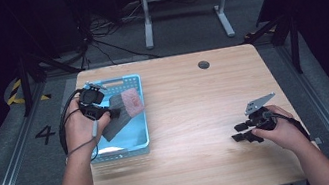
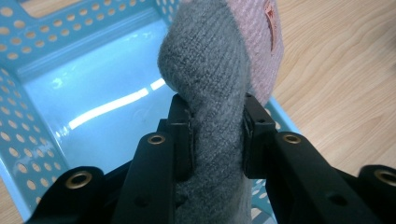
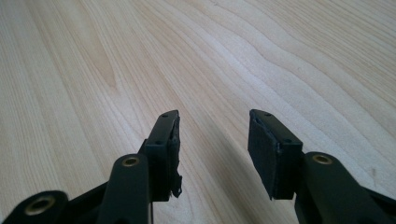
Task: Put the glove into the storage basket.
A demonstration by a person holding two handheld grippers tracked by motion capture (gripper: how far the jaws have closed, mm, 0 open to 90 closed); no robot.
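Note:
A grey knitted sock with a pink toe (image 1: 124,108) hangs over the light blue perforated basket (image 1: 142,138) at the table's left. My left gripper (image 1: 114,113) is shut on the sock's grey part (image 2: 215,116), with both jaws pressed against the fabric; the pink end (image 2: 261,42) points away over the basket's rim. My right gripper (image 1: 241,130) rests low over the bare wood at the right side of the table, its jaws apart (image 3: 214,140) with nothing between them.
The wooden table (image 1: 195,107) has a small dark round grommet (image 1: 203,64) near its far edge. The basket's shiny floor (image 2: 102,93) holds nothing that I can see. Beyond the table stand a white desk frame (image 1: 183,3) and floor cables.

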